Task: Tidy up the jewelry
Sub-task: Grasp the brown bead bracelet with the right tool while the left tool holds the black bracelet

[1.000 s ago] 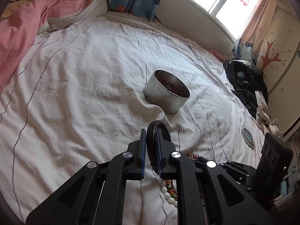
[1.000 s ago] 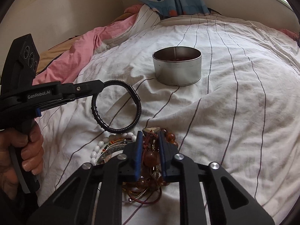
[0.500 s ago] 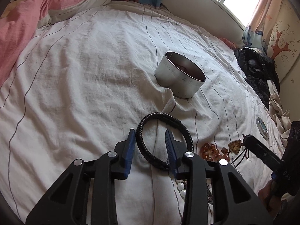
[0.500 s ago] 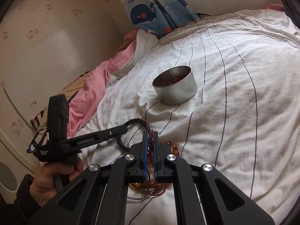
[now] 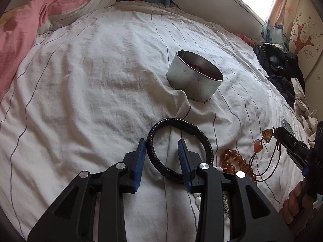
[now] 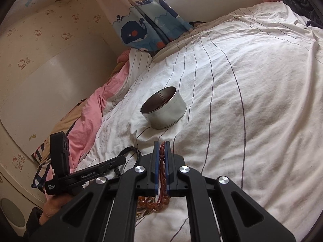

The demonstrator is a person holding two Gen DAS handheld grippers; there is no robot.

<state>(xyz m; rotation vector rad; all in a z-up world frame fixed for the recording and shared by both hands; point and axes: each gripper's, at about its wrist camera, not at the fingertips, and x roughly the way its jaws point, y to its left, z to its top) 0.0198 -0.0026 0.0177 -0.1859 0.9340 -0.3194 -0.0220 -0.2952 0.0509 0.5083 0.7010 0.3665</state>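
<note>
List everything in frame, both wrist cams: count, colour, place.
round metal tin: 1, silver, open, mid-bed
black braided cord bracelet: 1, flat on sheet, one side between the left claw's fingers
amber bead strand with red cord and triangular pendant: 1, orange-brown, pinched in right claw, beads trailing on sheet
white bead string: 1, mostly hidden under left claw
striped bedsheet: 1, white, grey lines
pink quilt: 1, far left of the bed
whale-print curtain: 1, blue, behind bed
dark clothing heap: 1, black, right edge
left claw: 1, black, blue pads, open
right claw: 1, shut on cord
hands: 2, on claw handles
</note>
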